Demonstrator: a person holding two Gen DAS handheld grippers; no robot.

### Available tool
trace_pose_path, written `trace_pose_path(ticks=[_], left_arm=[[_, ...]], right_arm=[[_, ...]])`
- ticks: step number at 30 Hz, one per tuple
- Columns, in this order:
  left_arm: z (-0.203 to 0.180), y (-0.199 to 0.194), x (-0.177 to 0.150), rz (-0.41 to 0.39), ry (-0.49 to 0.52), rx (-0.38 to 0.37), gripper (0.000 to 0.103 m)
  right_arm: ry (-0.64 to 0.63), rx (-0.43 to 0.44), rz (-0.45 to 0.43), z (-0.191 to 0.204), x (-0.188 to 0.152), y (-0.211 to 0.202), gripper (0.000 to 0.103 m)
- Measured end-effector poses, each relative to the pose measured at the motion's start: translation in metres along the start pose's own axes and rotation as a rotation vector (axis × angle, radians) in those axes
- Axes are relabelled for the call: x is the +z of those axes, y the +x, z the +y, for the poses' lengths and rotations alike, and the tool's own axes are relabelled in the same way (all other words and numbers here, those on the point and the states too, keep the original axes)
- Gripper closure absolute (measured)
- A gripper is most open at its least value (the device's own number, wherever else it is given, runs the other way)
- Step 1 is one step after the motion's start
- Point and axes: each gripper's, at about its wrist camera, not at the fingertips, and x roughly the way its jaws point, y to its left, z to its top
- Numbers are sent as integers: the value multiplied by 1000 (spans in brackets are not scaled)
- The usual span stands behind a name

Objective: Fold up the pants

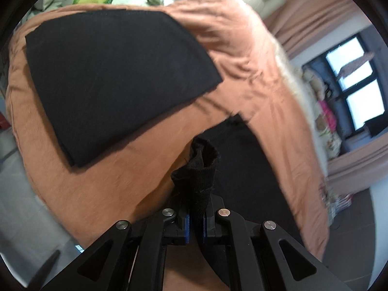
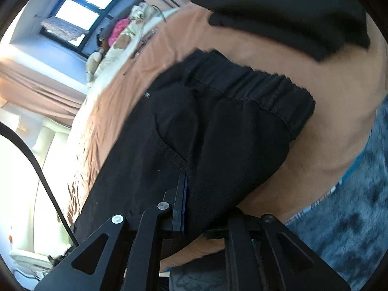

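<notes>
1. Your left gripper (image 1: 196,220) was pinched almost shut on a bunched bit of black fabric; the fingers (image 1: 186,225) pressed a hem-like end of the pants (image 1: 201,165) between the blue pads.
2. Your right gripper (image 2: 206,208) was also nearly shut on the pants (image 2: 218,133). One finger (image 2: 180,201) showed against the cloth and the other was buried under it, so you had a thick fold in your grip just below the elastic waistband (image 2: 254,89).
3. The pants lay on the bed's orange sheet (image 1: 242,55), waistband end spread flat and the hem end lifted off it in your left grip.
4. Further up the orange sheet, a flat black folded garment (image 1: 116,77) sat well apart from the pair you held. It looked finished, though I could not tell what it was.
5. My judgement: you were mid-fold. The legs appeared doubled lengthwise, and the end-to-end fold onto the waistband, plus smoothing, was left to do.
</notes>
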Motion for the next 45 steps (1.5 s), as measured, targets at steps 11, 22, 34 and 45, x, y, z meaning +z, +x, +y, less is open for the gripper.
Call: trace_pose_path(ticks=[11,22,34,45], left_arm=[[-2,-8,-14,-3,68,106,55],[-35,-22,-8,-41,109,136,55],[-100,-7,3,-34,198,109,55],[-82,-30,16,-94,197,152,55]], right_arm=[[75,67,-54,-29,2,-11,33],[117,-26,-103,-47,28,7,80],[88,-153,-178,-44,11,-17,98],[-2,-181,-225,-30,1,-53,68]])
